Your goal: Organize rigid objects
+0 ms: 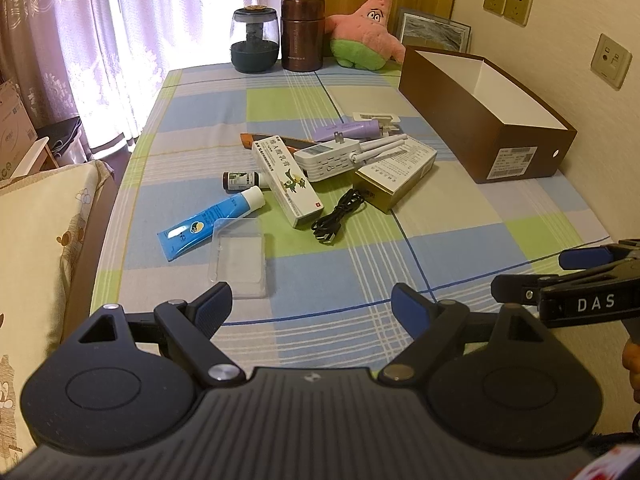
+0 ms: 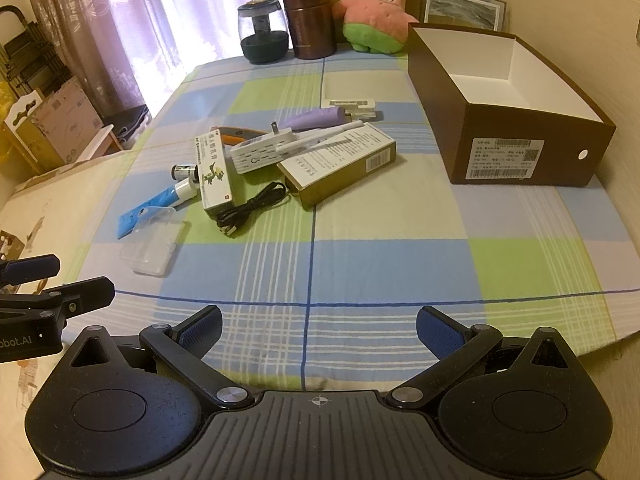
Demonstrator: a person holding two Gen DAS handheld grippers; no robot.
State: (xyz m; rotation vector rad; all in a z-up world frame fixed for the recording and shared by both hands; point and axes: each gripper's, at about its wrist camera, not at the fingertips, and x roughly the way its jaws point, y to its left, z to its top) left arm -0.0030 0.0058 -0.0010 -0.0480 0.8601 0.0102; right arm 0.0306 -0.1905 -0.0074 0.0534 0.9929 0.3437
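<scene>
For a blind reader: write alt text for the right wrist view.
The open right tool hovers empty over a checked tablecloth. Ahead lies a heap of small boxes, a blue tube, a black cable and a white plug-in device, with a brown box at right.

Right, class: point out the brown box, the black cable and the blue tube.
brown box [image 2: 516, 160], right wrist view, labelled end wall.
black cable [image 1: 340, 216], left wrist view, coiled middle.
blue tube [image 1: 208, 220], left wrist view, its body.

Backlit lace curtains, cream wall, checked tablecloth
</scene>
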